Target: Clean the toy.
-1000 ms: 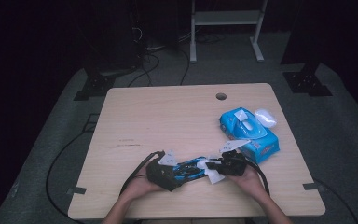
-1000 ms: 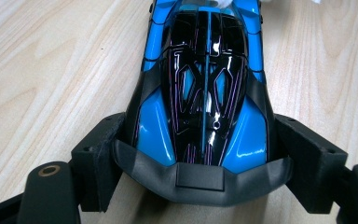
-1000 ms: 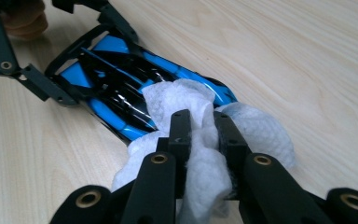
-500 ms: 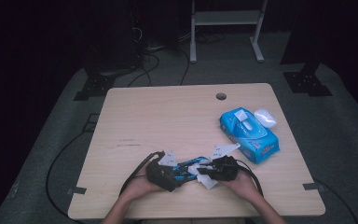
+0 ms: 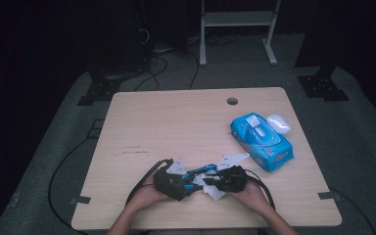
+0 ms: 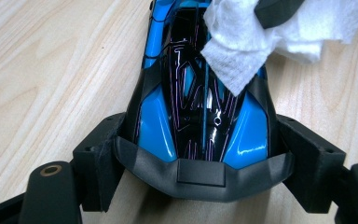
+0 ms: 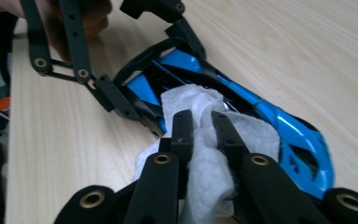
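- the toy car point(image 6: 200, 98), a glossy blue and black shell, lies on the table point(image 5: 176, 122) near its front edge, well apart from the blue wipes pack point(image 5: 262, 142) that sits farther back and to the right of the car.
- the left gripper point(image 6: 200, 170) has its jaws set against the car's two sides at one end, holding the car steady; the dark bumper sits right between them.
- the right gripper point(image 7: 200, 126) has its jaws drawn narrow on a folded white wipe point(image 7: 205, 154), which lies on the car's roof near the middle of the shell.
- the step in hand looks like wiping the car's top clean while the other gripper braces it.
- to do it well, i would keep the left jaws' hold on the car firm and low, so the car does not skate on the wood under the wipe's drag.
- the wipe should be stroked along the car's length, away from the held end, with light downward pressure; the shell is slick and curved, so a hard push could tip the car or pop it out of the left jaws.
- keep the right jaws pinched tight: the wipe is limp and bunched beside the car, and a loose fold could slip free.
- a small white cap-like thing point(image 5: 278, 122) rests just behind the wipes pack, well clear of the car.
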`<state>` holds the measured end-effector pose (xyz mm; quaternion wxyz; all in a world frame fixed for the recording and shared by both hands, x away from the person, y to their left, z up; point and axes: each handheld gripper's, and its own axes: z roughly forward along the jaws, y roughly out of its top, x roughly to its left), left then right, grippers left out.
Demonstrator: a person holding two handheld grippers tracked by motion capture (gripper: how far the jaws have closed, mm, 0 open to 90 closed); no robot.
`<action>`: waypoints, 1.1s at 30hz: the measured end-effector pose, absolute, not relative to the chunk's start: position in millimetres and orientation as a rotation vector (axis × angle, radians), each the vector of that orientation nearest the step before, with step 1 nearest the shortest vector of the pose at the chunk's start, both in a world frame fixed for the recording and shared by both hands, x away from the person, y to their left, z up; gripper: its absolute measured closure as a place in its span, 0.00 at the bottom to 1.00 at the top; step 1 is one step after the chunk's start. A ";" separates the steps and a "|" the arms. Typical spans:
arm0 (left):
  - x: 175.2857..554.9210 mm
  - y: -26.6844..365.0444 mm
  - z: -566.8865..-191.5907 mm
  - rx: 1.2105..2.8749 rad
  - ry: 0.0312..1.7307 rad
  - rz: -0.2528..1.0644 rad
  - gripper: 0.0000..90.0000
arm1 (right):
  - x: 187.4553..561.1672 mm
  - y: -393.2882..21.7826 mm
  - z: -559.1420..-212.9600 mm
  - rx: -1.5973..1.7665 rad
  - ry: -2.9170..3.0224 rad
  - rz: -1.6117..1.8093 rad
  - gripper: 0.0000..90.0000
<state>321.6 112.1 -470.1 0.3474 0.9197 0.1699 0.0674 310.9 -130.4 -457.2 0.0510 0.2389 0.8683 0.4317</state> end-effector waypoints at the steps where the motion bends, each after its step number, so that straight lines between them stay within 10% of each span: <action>1: 321.7 111.9 -470.1 2.386 0.439 0.174 0.26 | 311.7 -133.1 -456.9 0.741 2.623 1.294 0.90; 33: 321.4 106.7 -470.1 2.389 0.439 0.183 0.26 | 314.2 -77.3 -455.8 0.614 2.699 1.328 0.91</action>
